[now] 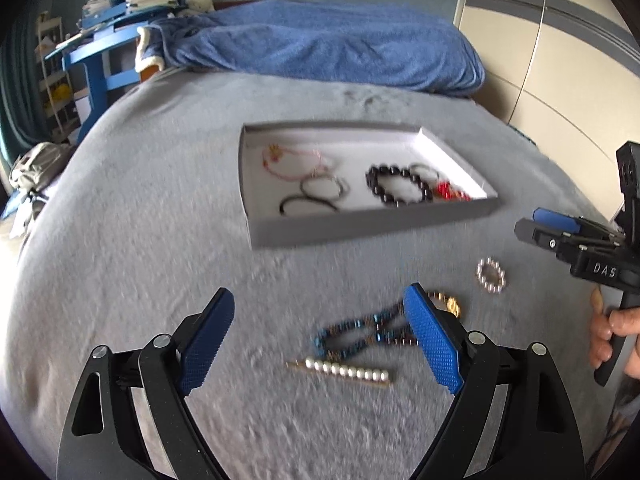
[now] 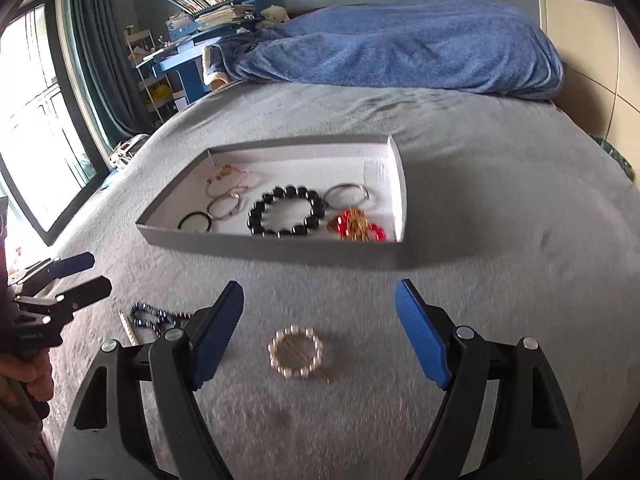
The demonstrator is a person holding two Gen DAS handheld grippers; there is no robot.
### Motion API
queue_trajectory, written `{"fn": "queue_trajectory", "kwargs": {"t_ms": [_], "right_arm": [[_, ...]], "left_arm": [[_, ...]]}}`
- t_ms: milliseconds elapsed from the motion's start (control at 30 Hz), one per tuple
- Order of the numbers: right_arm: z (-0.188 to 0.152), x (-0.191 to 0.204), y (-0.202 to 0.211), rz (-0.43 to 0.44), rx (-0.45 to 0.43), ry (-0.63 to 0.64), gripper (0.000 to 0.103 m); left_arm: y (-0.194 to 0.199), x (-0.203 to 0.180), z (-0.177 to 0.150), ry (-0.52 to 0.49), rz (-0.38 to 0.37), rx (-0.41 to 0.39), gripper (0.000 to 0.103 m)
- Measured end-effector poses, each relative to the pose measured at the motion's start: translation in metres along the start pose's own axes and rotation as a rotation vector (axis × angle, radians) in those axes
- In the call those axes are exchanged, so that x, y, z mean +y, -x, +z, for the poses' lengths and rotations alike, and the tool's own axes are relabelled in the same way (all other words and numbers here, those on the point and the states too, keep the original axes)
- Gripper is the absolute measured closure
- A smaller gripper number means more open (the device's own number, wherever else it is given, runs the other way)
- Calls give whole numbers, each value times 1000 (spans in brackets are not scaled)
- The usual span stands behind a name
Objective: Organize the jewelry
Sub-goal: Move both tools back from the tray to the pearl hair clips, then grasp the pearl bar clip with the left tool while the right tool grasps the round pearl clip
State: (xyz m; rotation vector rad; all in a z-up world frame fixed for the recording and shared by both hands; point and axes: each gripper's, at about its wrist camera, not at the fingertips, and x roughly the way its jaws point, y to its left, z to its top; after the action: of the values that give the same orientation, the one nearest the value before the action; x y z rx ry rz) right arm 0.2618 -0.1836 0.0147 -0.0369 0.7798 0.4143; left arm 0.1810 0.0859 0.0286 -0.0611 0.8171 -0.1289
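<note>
Left wrist view: a shallow grey tray (image 1: 360, 224) lies on a grey bed (image 1: 140, 240) at 12 o'clock, holding a black bead bracelet (image 1: 398, 185), pink cords (image 1: 296, 162) and a red piece (image 1: 450, 192). The left gripper (image 1: 320, 338) is wide open and empty above a blue bead strand (image 1: 352, 336) and a pearl bar clip (image 1: 344, 372).

Right wrist view: the right gripper (image 2: 320, 334), also open and empty, frames a pearl ring bracelet (image 2: 296, 354); a silver bangle (image 2: 346, 194) shows clearly in the tray.
</note>
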Motion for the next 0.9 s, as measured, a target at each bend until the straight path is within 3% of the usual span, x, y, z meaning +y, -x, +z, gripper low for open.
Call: {"fn": "queue_trajectory", "kwargs": {"t_ms": [333, 500, 900], "right_arm": [[-25, -1, -5, 4, 42, -27, 26], [-37, 9, -12, -11, 65, 18, 26], [-44, 14, -31, -24, 109, 50, 26]], "left_arm": [[-10, -12, -41, -39, 28, 83, 16], [-12, -14, -53, -32, 55, 110, 16], [-27, -24, -50, -62, 90, 115, 18]]}}
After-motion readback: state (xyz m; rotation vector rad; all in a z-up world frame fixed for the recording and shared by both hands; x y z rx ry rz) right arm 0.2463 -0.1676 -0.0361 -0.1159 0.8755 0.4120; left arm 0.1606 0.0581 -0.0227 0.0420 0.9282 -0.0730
